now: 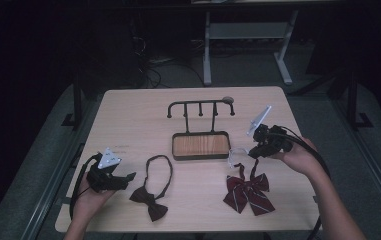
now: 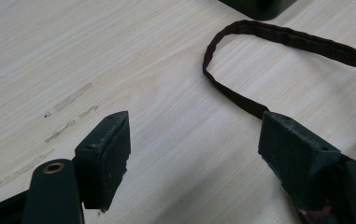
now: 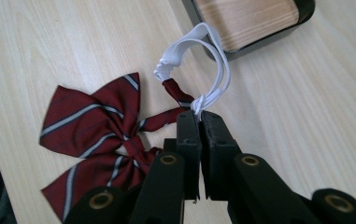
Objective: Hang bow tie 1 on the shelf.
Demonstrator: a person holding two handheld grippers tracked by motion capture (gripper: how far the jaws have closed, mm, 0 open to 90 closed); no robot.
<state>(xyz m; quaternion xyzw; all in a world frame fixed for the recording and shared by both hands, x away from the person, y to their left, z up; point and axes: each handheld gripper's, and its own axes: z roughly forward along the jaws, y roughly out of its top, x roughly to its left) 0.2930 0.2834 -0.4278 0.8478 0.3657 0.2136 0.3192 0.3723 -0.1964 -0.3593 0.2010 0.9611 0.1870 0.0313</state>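
A dark red striped bow tie lies on the table's right front, its white elastic band lifted off the wood. My right gripper is shut on that band near its knot. A dark brown bow tie with a thin neck strap lies at the front left. My left gripper rests open just left of it, jaws wide apart over bare wood, the strap running past the right jaw.
A black hook rack on a wood-bottomed tray base stands at the table's middle. The table's front edge is close to both hands. Desk legs and cables stand on the floor beyond the far edge.
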